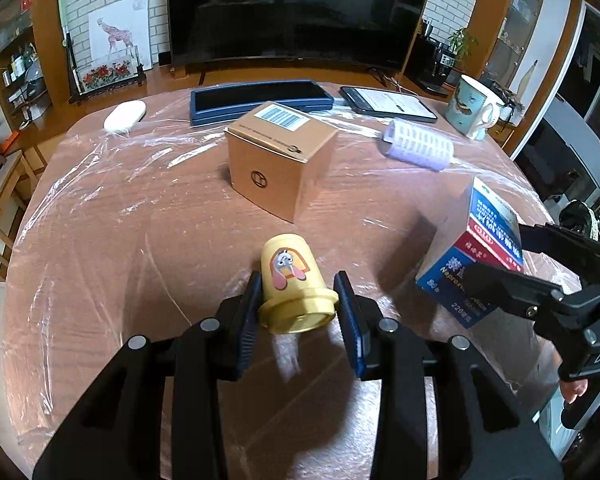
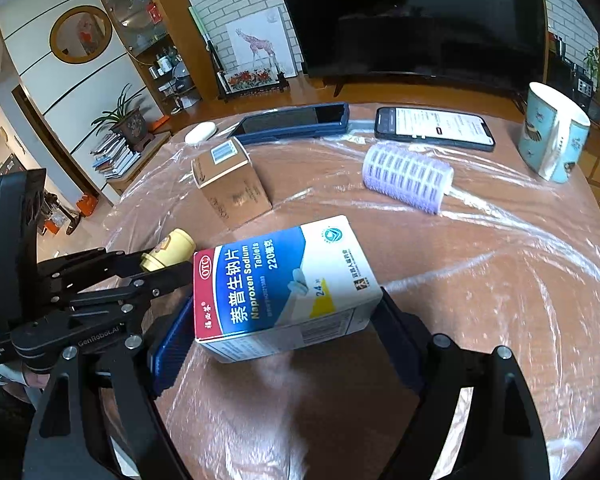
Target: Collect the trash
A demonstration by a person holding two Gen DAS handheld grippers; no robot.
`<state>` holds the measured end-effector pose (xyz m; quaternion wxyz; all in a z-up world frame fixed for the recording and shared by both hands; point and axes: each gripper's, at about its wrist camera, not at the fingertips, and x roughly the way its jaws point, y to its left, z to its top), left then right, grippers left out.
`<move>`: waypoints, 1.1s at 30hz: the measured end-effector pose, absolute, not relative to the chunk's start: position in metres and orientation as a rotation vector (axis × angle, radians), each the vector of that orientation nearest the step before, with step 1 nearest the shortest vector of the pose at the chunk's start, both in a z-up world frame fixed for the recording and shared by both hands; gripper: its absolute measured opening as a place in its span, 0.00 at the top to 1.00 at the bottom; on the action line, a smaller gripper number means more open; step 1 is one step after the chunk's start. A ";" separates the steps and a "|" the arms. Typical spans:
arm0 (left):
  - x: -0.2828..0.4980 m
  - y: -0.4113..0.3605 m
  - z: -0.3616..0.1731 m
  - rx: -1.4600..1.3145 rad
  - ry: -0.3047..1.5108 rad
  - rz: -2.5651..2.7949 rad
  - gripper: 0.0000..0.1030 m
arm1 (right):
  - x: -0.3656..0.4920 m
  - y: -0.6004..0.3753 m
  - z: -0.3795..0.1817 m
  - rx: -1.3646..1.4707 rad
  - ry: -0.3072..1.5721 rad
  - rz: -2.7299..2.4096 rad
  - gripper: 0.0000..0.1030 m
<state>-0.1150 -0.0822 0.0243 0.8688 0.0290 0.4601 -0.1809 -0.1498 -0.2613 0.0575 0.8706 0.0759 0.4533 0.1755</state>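
Left tongs [image 1: 298, 308] clamp the bottle [image 1: 294, 286], right tongs [image 2: 284, 336] the box [image 2: 284, 286] crosswise, both above the surface [image 1: 140, 220]

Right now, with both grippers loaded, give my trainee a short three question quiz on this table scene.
1. True or false: the left gripper holds the yellow cup.
2. What does the right gripper hold? A) brown box B) medicine box C) roller
3. What stands at the table's far right edge beyond the phone?

Key
1. True
2. B, the medicine box
3. The mug
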 end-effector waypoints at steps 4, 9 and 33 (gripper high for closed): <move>-0.125 -0.087 0.027 0.064 0.957 -0.389 0.63 | -0.161 -0.266 0.057 0.163 0.950 0.362 0.20; -0.137 -0.092 0.030 0.069 0.948 -0.403 0.63 | -0.175 -0.272 0.059 0.169 0.949 0.352 0.20; -0.191 -0.109 0.043 0.075 0.915 -0.441 0.63 | -0.227 -0.285 0.071 0.162 0.931 0.344 0.20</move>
